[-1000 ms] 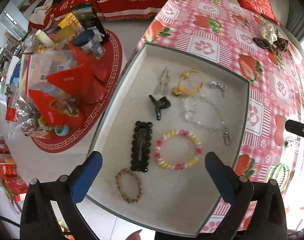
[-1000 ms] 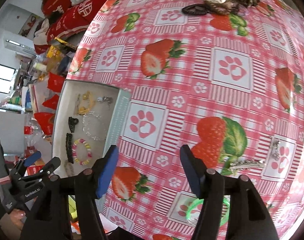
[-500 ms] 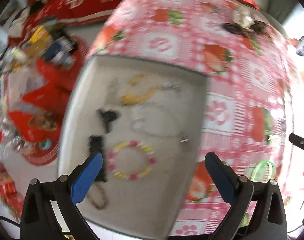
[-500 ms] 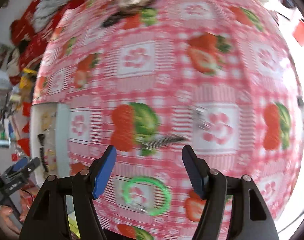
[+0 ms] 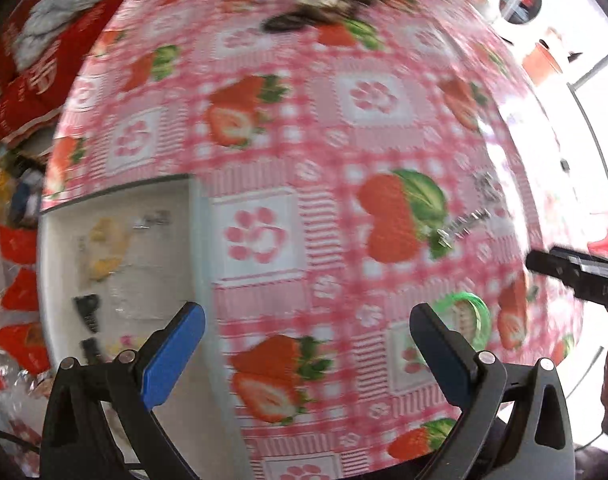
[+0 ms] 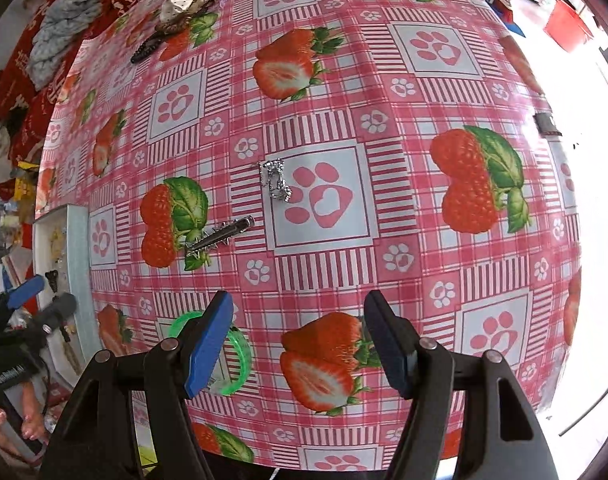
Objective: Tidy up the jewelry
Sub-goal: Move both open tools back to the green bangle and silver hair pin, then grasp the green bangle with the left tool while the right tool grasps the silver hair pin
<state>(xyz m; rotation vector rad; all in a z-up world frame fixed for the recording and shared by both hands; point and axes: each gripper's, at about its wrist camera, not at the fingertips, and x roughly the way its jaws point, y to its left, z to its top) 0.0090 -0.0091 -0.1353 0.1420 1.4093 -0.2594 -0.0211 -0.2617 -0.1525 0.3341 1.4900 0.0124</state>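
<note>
The right gripper (image 6: 298, 338) is hovering over the strawberry-print table (image 6: 424, 92), jaws apart and empty, with the green bangle (image 6: 234, 354) lying partly behind its left jaw. The left gripper (image 5: 306, 354) is also gaping empty, the tray (image 5: 200, 240) left of its jaws. No writing is reading clearly.
</note>
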